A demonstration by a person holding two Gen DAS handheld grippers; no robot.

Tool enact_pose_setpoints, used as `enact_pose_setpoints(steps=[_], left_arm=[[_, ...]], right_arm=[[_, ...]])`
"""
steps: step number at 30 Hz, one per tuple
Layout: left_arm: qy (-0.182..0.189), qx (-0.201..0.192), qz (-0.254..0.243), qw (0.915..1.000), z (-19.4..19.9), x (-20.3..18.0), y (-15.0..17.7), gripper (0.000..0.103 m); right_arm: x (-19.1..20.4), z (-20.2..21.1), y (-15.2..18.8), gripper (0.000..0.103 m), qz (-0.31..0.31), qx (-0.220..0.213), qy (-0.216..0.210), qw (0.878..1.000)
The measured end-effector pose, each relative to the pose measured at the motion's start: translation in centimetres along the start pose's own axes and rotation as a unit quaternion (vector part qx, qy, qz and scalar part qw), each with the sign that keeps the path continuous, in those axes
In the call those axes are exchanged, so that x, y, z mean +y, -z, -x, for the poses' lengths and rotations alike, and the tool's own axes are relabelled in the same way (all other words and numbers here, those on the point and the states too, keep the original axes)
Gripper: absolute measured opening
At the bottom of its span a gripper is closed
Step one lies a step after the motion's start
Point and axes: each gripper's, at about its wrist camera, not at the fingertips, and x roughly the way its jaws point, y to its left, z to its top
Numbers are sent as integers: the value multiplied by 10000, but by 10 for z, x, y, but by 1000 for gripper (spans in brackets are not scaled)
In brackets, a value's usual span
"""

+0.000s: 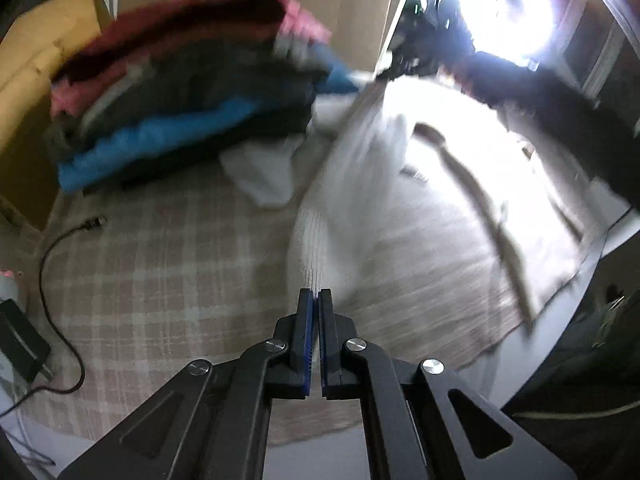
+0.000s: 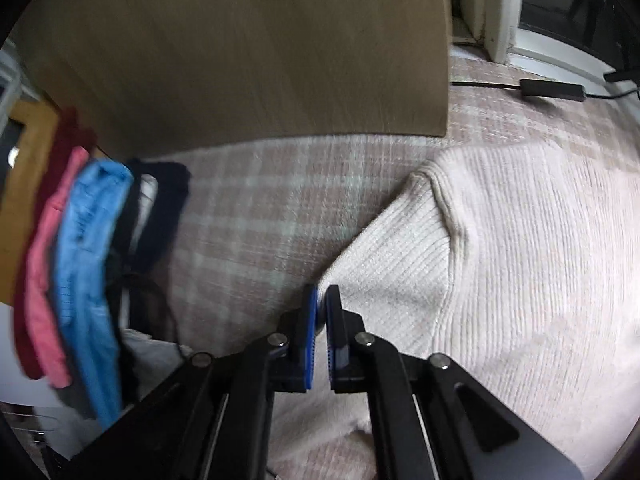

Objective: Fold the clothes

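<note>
A: Where is the sweater?

B: The cream ribbed sweater (image 2: 500, 240) lies spread on the plaid bedcover (image 2: 256, 208), to the right of the stack of folded clothes (image 1: 192, 92). From the left wrist it (image 1: 400, 208) fills the middle and right, washed out by window glare.

A: And the left gripper (image 1: 314, 300)?

B: Its 2 blue-padded jaws are pressed together with a ribbed edge of the sweater pinched between the tips.

A: The right gripper (image 2: 322, 300)?

B: Nearly closed, with only a thin gap. A corner of the sweater's edge sits between the tips, so it appears to be gripping the fabric, though blur makes the contact hard to confirm.

A: What is in the stack?

B: Red and pink pieces on top, grey and dark ones in the middle, a blue one (image 1: 152, 144) low down. A white garment (image 1: 260, 172) lies just beside its base, touching the sweater.

A: Anything else?

B: A black cable (image 1: 56, 272) trails across the bedcover at the left, and a brown wooden board (image 2: 248, 48) stands behind the bed.
</note>
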Motion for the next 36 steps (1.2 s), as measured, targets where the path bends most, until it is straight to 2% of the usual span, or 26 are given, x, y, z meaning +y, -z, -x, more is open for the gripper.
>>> enact_pose_setpoints(steps=[6,11,14,15,18,20,21,23,25,27,30,33,36], left_arm=[[237,-421,-158,9987,31,-80,-2,2],[259,-439,-473,9976,24,-164,-2,2],[333,-265,-610,9972,0,-222,1,2],[386,-147,-651,9970,-12,-238,5,2],[313,437,-721,9959,-48,-281,22,2],[322,611,-752,9948,-50,-305,35,4],[295,637,-775,9945,-46,-313,39,6],[144,673,-766,9947,-38,-323,45,6],[-29,642,-599,9961,-32,-324,46,6],[-232,568,-449,9971,-29,-320,45,8],[-613,595,-332,9958,-40,-313,44,18],[-689,712,-230,9948,-62,-313,44,19],[-933,776,-304,9921,-82,-313,42,25]], right_arm=[[-16,42,8,5,301,-124,-244,9992],[-55,70,9,5,475,-183,-414,9978],[-88,81,10,5,531,-213,-501,9971],[-98,80,12,5,616,-211,-397,9971],[-119,68,22,13,725,141,-118,9972],[-133,64,31,16,690,413,1,9968],[-136,70,35,16,786,324,87,9963],[-139,86,44,24,986,179,283,9946],[-135,101,58,29,1204,191,154,9924],[-122,109,79,29,1582,247,-15,9871],[-96,114,113,31,2179,341,-228,9751],[-81,101,128,31,2256,432,-200,9731],[-84,77,118,32,1804,560,-60,9820]])
